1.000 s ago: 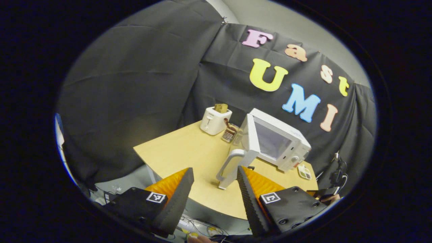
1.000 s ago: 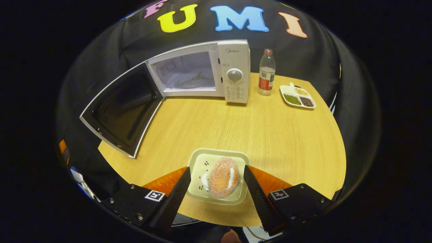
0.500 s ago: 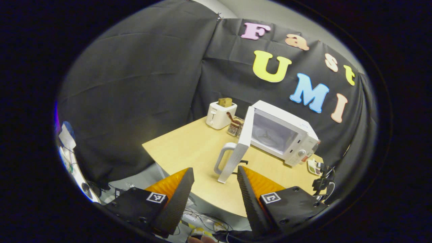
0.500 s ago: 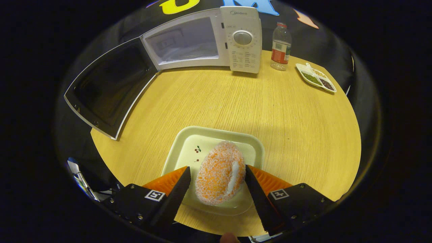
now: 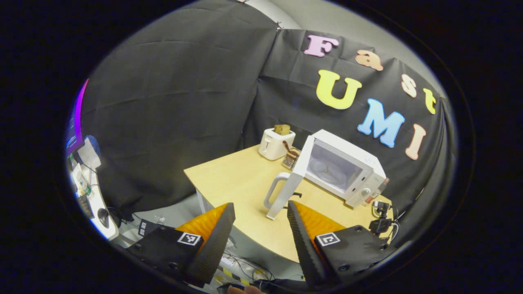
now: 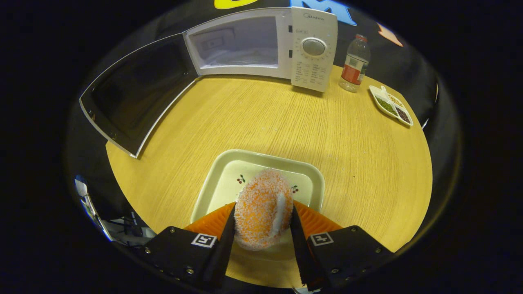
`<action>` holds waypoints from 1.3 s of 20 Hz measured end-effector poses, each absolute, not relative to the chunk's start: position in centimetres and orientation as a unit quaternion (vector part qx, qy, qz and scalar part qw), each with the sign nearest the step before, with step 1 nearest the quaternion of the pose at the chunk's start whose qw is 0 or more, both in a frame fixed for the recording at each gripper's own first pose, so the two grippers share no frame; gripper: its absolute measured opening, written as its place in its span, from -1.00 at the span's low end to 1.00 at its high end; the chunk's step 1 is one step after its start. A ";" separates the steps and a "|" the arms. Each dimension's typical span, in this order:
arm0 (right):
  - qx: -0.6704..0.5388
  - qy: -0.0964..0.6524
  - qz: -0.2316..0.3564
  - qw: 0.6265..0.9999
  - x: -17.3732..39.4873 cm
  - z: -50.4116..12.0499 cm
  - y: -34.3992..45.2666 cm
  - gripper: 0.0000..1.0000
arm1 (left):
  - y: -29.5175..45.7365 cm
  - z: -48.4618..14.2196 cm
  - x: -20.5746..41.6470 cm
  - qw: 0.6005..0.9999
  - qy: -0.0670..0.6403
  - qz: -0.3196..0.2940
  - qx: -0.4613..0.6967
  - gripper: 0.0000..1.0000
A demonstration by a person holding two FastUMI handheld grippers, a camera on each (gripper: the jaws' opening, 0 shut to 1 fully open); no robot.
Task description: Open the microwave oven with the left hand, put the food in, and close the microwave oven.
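Observation:
The white microwave (image 6: 261, 45) stands at the back of the wooden table with its door (image 6: 135, 98) swung wide open to the left and its cavity bare. An orange sugar-coated bun (image 6: 263, 208) lies on a pale square plate (image 6: 229, 179) near the front edge. My right gripper (image 6: 261, 220) is shut on the bun, both fingers pressing its sides. In the left gripper view the microwave (image 5: 347, 171) and its open door with a handle (image 5: 282, 192) are seen from off the table's corner. My left gripper (image 5: 259, 228) hangs open and empty, away from the table.
A water bottle (image 6: 354, 63) and a divided dish of beans (image 6: 391, 109) stand right of the microwave. A white toaster (image 5: 277, 143) and a small rack (image 5: 291, 158) sit behind the door. The wooden table (image 6: 347, 155) has free room in the middle.
My right gripper moved down over the plate and shut on the bun. My left gripper drew back farther from the table, still open.

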State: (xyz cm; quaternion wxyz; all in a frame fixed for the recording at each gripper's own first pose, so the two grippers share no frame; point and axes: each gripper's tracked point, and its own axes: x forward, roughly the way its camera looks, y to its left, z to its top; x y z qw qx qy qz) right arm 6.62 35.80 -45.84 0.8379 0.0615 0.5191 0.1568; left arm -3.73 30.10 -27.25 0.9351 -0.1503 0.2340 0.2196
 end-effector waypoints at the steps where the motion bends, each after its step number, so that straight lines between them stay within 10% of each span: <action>1: 0.060 0.514 0.152 0.842 7.0 -45.1 35.6 0.36 | 30.6 -26.6 -4.4 0.936 0.230 0.220 -0.151 0.63; 13: 0.210 0.424 0.126 0.872 13.8 -32.1 41.4 0.36 | 35.9 -21.9 -8.0 0.959 0.161 0.176 -0.152 0.74; 26: 0.346 0.388 0.106 0.848 29.3 -32.5 49.9 0.35 | 36.8 -22.4 -5.5 0.935 0.199 0.253 -0.152 0.74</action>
